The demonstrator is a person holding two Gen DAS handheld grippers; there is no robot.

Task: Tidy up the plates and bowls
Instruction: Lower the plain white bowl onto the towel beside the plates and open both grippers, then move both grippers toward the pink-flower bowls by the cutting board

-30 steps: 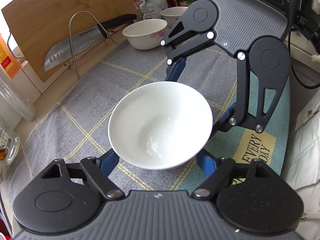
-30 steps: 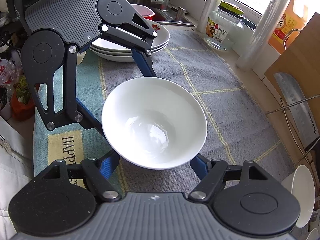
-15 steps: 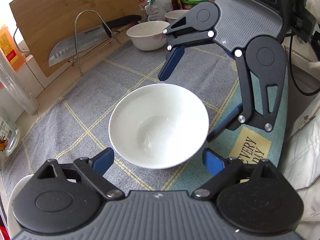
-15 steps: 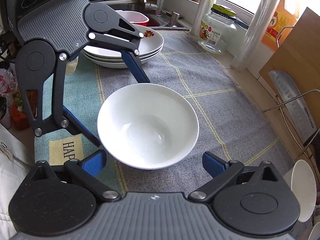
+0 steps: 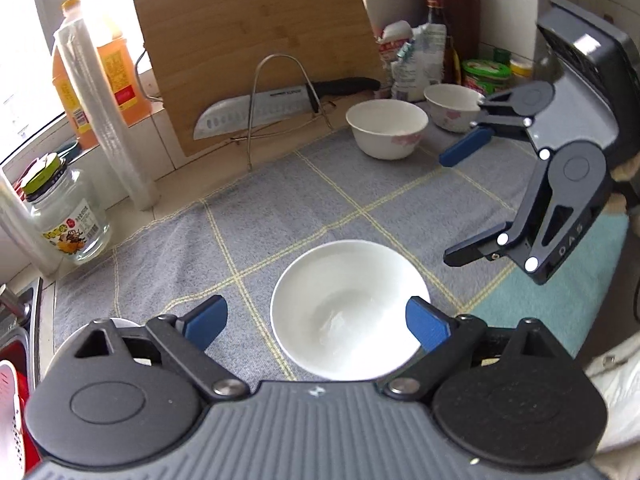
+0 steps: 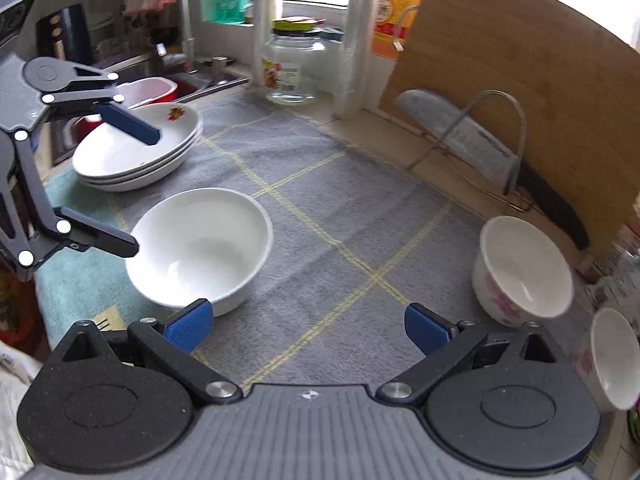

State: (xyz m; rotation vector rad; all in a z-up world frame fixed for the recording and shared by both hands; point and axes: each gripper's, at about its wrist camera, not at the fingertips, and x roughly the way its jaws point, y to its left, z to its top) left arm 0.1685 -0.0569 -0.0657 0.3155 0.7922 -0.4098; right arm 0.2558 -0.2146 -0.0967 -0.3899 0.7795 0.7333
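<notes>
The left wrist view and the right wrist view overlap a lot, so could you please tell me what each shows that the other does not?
Only the left wrist view shows the dark sauce bottle and the green-lidded tub. Only the right wrist view shows the stack of plates and the tap. Both show the plain white bowl on the grey mat, two floral bowls, the knife, the cutting board and the glass jar.

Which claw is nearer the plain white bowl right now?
Left. The left claw hangs open right over the plain white bowl, still opening; the right claw is off to its side over the cloth.
</notes>
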